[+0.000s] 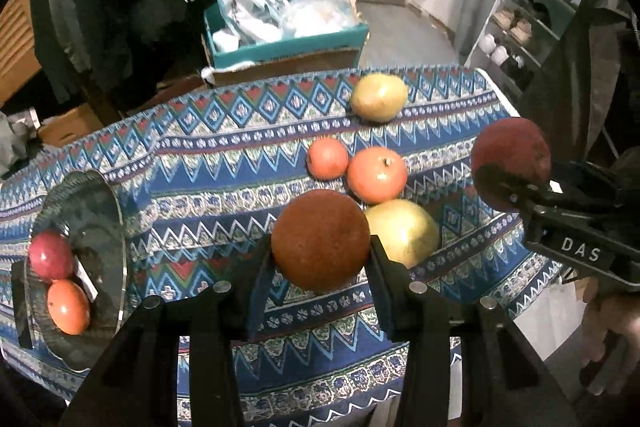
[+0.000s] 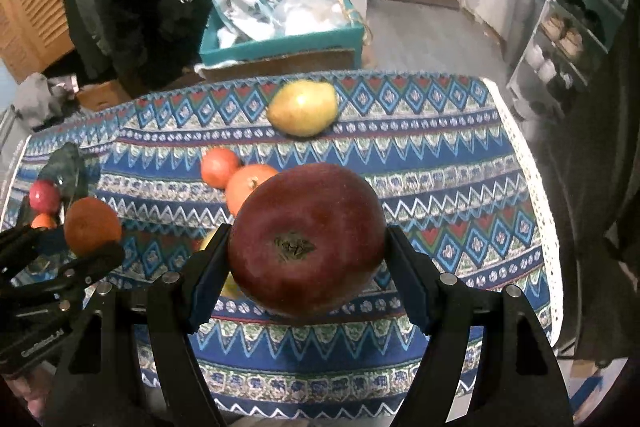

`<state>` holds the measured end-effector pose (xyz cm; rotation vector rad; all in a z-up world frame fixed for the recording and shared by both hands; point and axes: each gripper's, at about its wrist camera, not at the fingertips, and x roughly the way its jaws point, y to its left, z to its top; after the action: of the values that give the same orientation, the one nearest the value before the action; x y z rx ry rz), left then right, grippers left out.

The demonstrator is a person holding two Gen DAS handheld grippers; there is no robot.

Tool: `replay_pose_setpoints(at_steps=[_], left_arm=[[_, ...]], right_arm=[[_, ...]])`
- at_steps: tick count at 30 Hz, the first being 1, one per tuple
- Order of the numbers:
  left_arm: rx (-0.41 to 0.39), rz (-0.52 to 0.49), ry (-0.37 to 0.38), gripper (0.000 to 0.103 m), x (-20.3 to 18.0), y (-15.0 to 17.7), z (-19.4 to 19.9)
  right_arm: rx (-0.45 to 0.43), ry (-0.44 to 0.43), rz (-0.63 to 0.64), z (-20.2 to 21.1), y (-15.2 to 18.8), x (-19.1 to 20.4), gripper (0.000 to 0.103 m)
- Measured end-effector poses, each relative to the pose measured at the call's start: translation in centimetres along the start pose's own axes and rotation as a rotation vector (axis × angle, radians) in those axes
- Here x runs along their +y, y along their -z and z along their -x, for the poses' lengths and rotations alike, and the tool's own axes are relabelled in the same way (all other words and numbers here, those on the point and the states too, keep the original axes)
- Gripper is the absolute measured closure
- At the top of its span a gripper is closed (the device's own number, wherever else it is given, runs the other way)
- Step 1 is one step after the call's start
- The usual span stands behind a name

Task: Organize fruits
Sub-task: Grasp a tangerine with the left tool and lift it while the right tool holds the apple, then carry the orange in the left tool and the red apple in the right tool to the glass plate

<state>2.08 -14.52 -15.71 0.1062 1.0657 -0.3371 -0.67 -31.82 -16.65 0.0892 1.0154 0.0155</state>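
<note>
Meanwhile the left gripper (image 1: 320, 259) clamped an orange (image 1: 320, 239), the right gripper (image 2: 306, 267) a red apple (image 2: 306, 239); beyond them, on the tablecloth (image 2: 440, 163), lay two pears and two persimmons.

The glass plate (image 1: 80, 211) sits at the left end of the table (image 1: 224, 187), with two fruits (image 1: 60, 279) on it. Right of the plate, mid-table, two round fruits (image 1: 356, 167) touch; a pear (image 1: 379, 97) lies behind them, another, perhaps a pear (image 1: 408, 231), in front. Behind the table stands a box (image 1: 288, 39) holding bags.
</note>
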Motion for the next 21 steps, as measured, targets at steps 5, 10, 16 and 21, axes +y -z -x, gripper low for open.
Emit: replay_pose_setpoints(at_steps=[5, 10, 16, 21], left_arm=[[-0.039, 0.005, 0.001, 0.058, 0.4, -0.4, 1.7], [-0.076, 0.013, -0.013, 0.058, 1.1, -0.7, 3.1], [-0.129, 0.033, -0.024, 0.058, 2.3, -1.1, 5.0], [-0.165, 0.056, -0.03, 0.058, 3.5, -1.5, 6.4]], right_arm=[[-0.045, -0.016, 0.028, 1.3, -0.8, 1.2, 0.028], [-0.093, -0.029, 0.053, 2.8, -1.5, 2.4, 0.028], [-0.144, -0.038, 0.078, 4.6, -2.2, 3.7, 0.028], [-0.172, -0.055, 0.095, 5.6, -2.8, 4.9, 0.028]])
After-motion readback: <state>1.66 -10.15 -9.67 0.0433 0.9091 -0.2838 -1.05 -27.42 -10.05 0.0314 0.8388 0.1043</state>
